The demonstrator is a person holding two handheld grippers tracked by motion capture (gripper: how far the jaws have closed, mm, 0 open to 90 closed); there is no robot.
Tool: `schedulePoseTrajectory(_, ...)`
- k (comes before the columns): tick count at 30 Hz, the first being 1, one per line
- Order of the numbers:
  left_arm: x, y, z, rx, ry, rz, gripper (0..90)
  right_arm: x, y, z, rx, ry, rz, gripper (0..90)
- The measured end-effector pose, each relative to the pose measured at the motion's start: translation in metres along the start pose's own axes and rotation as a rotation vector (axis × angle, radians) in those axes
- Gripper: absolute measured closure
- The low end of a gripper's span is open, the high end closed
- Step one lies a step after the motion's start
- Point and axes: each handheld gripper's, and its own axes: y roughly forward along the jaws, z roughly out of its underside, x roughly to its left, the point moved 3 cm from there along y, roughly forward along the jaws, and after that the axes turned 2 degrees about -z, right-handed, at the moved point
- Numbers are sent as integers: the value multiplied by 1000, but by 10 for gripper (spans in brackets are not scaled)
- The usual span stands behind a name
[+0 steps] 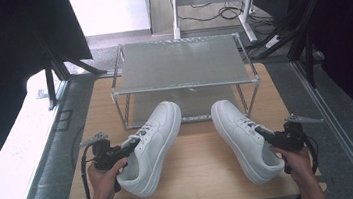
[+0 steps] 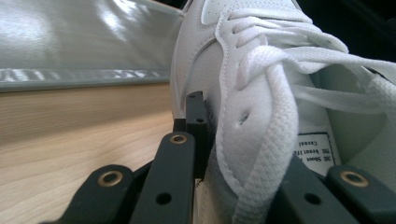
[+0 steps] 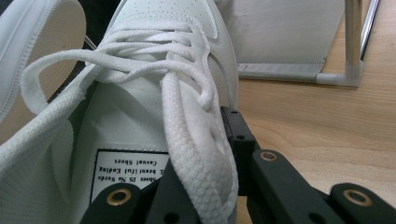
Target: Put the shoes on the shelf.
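Note:
Two white lace-up sneakers lie on the wooden table (image 1: 198, 172) in front of a metal rack. The left sneaker (image 1: 155, 132) is tilted onto its side, toe towards the rack. My left gripper (image 1: 127, 148) is shut on its side wall by the eyelets; in the left gripper view, my left gripper (image 2: 243, 158) has one jaw outside the left sneaker (image 2: 224, 28) and one inside. The right sneaker (image 1: 238, 132) stands upright. My right gripper (image 1: 265, 133) is shut on its collar edge, and my right gripper (image 3: 201, 163) pinches the right sneaker (image 3: 163, 28) beside the laces.
A two-level metal rack (image 1: 180, 64) stands at the back of the table, its lower shelf (image 1: 190, 105) just beyond the sneaker toes. One rack leg (image 3: 352, 37) rises to the right of the right sneaker. Bare wood lies between the two sneakers.

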Motion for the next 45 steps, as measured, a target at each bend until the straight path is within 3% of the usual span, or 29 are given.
schedulePoseTrajectory(18, -4, -12, -8, -71, -49, 81, 837, -3, -5, -2, -64, 91, -96, 862)
schedulePoseTrajectory(28, -4, -16, -11, -99, -61, 94, 837, 0, -5, -3, -94, 121, -135, 862)
schedulePoseTrajectory(36, -7, -19, -16, -124, -75, 123, 839, 8, -6, -8, -127, 118, -180, 862)
schedulePoseTrajectory(45, -12, -22, -28, -135, -48, 122, 839, 17, -7, -17, -141, 96, -167, 862)
